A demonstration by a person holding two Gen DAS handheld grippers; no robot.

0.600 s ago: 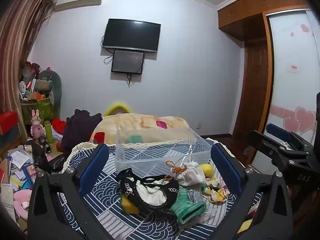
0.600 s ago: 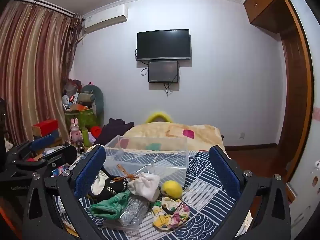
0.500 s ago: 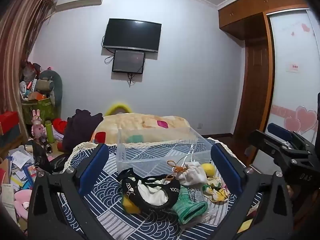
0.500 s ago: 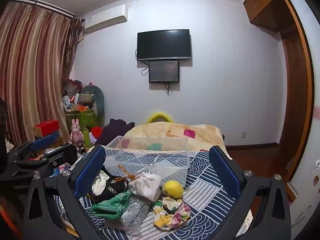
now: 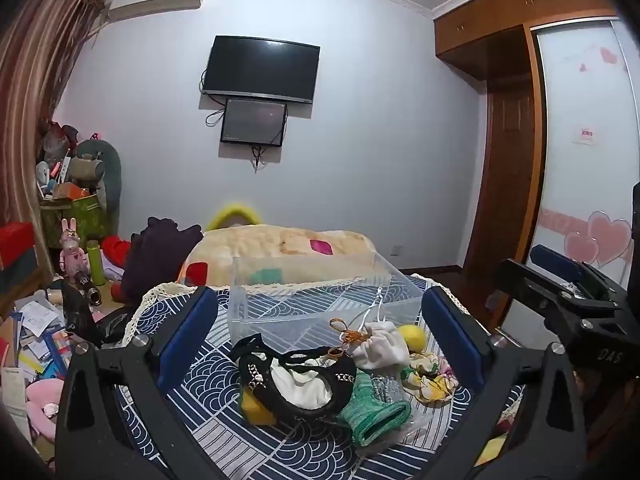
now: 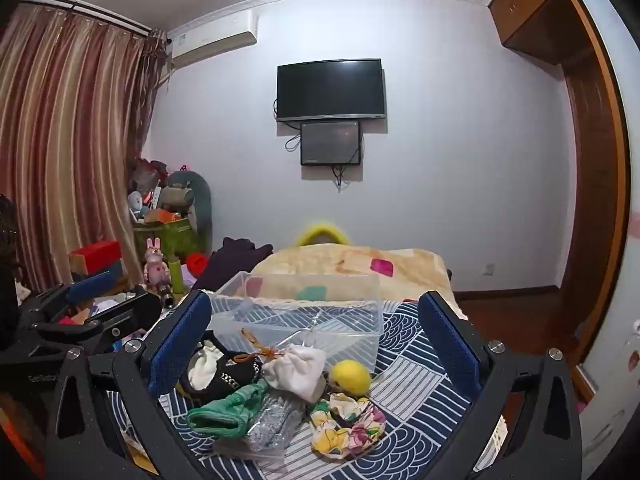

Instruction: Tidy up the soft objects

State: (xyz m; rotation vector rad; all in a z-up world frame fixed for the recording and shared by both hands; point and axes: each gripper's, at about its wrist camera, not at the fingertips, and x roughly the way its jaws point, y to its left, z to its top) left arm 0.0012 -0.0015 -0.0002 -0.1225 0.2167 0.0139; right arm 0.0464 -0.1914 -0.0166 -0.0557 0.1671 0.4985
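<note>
A pile of soft things lies on the blue patterned cloth (image 5: 208,376): a black pouch with white lining (image 5: 298,380), a green knit piece (image 5: 376,412), a white drawstring bag (image 5: 382,350), a yellow ball (image 5: 414,336) and a floral scrunchie (image 5: 430,376). An empty clear plastic bin (image 5: 316,300) stands just behind them. My left gripper (image 5: 320,332) is open and empty, above the pile. My right gripper (image 6: 314,340) is open and empty, to the right. In the right wrist view I see the pouch (image 6: 224,372), green piece (image 6: 228,408), white bag (image 6: 298,370), ball (image 6: 352,378), scrunchie (image 6: 346,424) and bin (image 6: 304,316).
A clear packet with a grey item (image 6: 268,428) lies at the pile's front. A bed with a beige blanket (image 5: 280,248) is behind the bin. Cluttered boxes, toys and papers (image 5: 48,304) fill the left side. A wardrobe and door (image 5: 516,160) are on the right.
Both views have barely shifted; the pile sits slightly to the right in the left wrist view. Both grippers stay open and nothing on the cloth has moved.
</note>
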